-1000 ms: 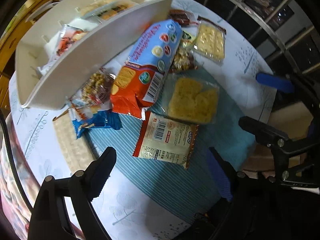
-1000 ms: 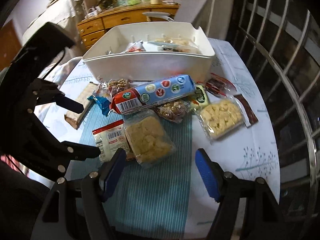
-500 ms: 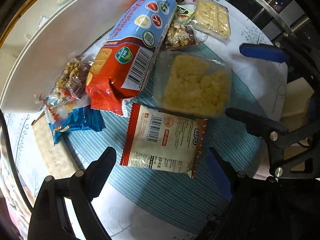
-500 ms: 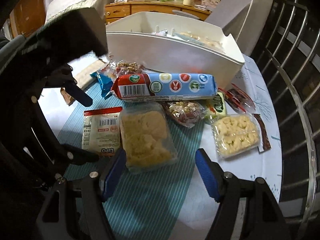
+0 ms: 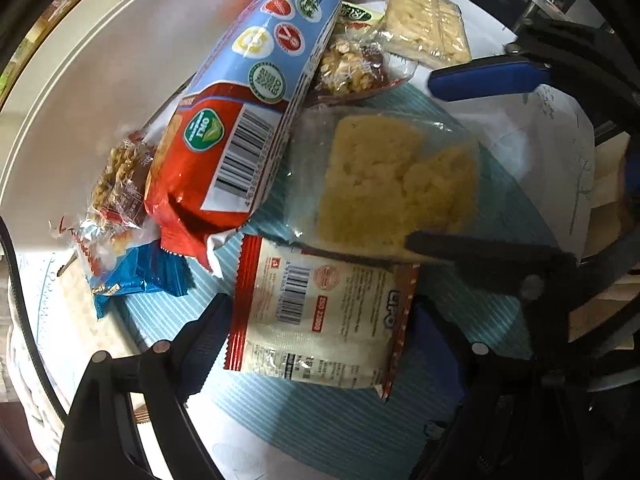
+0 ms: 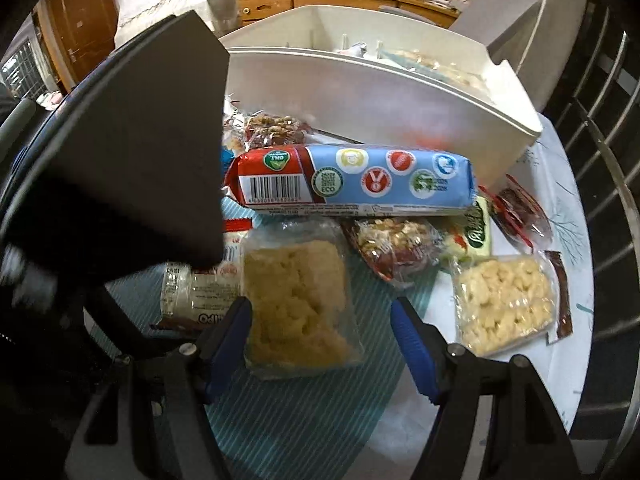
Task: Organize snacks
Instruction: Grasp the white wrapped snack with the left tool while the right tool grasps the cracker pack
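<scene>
We see the white bin (image 6: 384,96) at the back of the table, a few packets already inside it; it looks stiff and needs no handling from us now; against its front wall lies the long biscuit roll (image 6: 352,180), red at one end and blue along the rest, probably firm but crumbly within, best taken across its middle. Nearer us, on the striped teal mat (image 6: 296,412), lies the clear bag of yellow crumbly cake (image 6: 296,304); it looks light, soft and easily crushed, its film slippery, so we judge a gentle hold across the block's sides wiser than a pinch on the loose edge. Our right gripper (image 6: 322,338) stands wide apart around that bag's near end, clasping nothing; our left gripper (image 5: 320,344) is likewise spread, straddling the flat red-edged wafer packet (image 5: 320,320), which lies just beside the cake bag; that packet seems thin, light and brittle, best taken by its long edges.
</scene>
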Demonstrator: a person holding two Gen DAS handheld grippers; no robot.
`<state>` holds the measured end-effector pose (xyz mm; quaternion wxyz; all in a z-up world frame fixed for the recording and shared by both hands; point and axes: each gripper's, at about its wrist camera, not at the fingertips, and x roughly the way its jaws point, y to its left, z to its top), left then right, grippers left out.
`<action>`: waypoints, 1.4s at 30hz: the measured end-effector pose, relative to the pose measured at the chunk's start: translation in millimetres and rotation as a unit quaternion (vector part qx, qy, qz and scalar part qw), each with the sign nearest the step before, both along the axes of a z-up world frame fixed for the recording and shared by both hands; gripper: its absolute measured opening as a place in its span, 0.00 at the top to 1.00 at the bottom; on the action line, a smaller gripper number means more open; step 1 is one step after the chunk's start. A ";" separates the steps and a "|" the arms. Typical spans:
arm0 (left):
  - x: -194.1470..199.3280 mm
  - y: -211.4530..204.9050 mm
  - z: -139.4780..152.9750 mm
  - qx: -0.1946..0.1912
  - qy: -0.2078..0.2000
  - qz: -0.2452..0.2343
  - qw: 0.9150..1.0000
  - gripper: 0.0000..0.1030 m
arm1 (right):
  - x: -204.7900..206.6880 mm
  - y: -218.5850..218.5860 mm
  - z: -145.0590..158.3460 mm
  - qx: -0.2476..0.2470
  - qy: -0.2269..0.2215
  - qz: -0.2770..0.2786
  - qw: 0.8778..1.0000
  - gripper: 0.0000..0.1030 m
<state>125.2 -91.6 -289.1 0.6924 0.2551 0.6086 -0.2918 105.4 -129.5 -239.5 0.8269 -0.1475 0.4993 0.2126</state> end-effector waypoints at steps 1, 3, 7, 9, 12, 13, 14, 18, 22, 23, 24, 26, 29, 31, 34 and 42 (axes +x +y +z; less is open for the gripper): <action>-0.3 -3.2 -0.2 -0.002 -0.002 0.001 1.000 0.17 | 2.0 0.8 -0.8 0.002 0.002 0.003 1.000 0.30; -2.4 -5.9 -0.3 -0.006 -0.005 0.003 1.000 0.21 | 4.9 2.9 -2.1 0.006 0.006 0.008 1.000 0.30; -3.9 -2.8 -2.1 -0.012 -0.011 0.012 1.000 0.26 | 10.5 3.9 -2.3 0.022 0.017 0.010 1.000 0.30; -5.1 -4.2 -2.2 -0.013 -0.013 0.017 1.000 0.32 | 12.6 4.9 -2.0 0.027 0.020 0.015 0.999 0.30; -5.8 0.5 -2.3 -0.016 -0.016 0.025 0.999 0.41 | 15.9 7.8 -0.5 0.032 0.022 0.027 0.999 0.30; -7.0 2.0 -2.1 -0.016 -0.016 0.027 0.999 0.42 | 16.4 9.7 -0.4 0.033 0.024 0.031 0.999 0.30; -6.8 3.0 -2.4 -0.016 -0.016 0.029 0.999 0.44 | 16.9 10.8 -0.3 0.035 0.026 0.034 0.998 0.30; -11.3 13.1 -1.2 -0.018 -0.018 0.035 0.999 0.48 | 20.1 17.9 -2.1 0.050 0.045 0.018 0.998 0.30; -19.0 27.5 -2.2 -0.020 -0.019 0.041 0.999 0.48 | 22.3 16.8 -3.5 0.045 0.043 0.003 0.998 0.30; -19.7 30.1 -3.2 -0.020 -0.019 0.043 0.999 0.48 | 19.5 18.9 -3.8 0.043 0.043 0.002 0.998 0.30; -22.0 33.9 -3.7 -0.021 -0.018 0.046 0.999 0.49 | 18.8 20.8 -4.9 0.039 0.043 0.003 0.998 0.30; -25.7 41.3 -4.7 -0.023 -0.016 0.052 0.998 0.49 | 16.4 24.7 -8.3 0.029 0.047 0.003 0.998 0.30; -30.5 54.4 -6.0 -0.022 -0.012 0.065 0.998 0.49 | 11.8 34.8 -13.4 0.009 0.046 0.006 0.999 0.30; -27.1 68.6 -2.9 -0.023 -0.010 0.072 0.997 0.49 | 11.1 40.8 -15.8 -0.005 0.040 0.003 0.999 0.30; -36.8 80.0 -1.2 -0.024 -0.008 0.083 0.996 0.49 | 12.9 48.2 -21.8 -0.032 0.035 -0.004 0.999 0.30; -54.6 126.3 -3.1 -0.031 -0.002 0.125 0.992 0.49 | 12.5 65.3 -29.8 -0.061 0.044 -0.029 0.997 0.46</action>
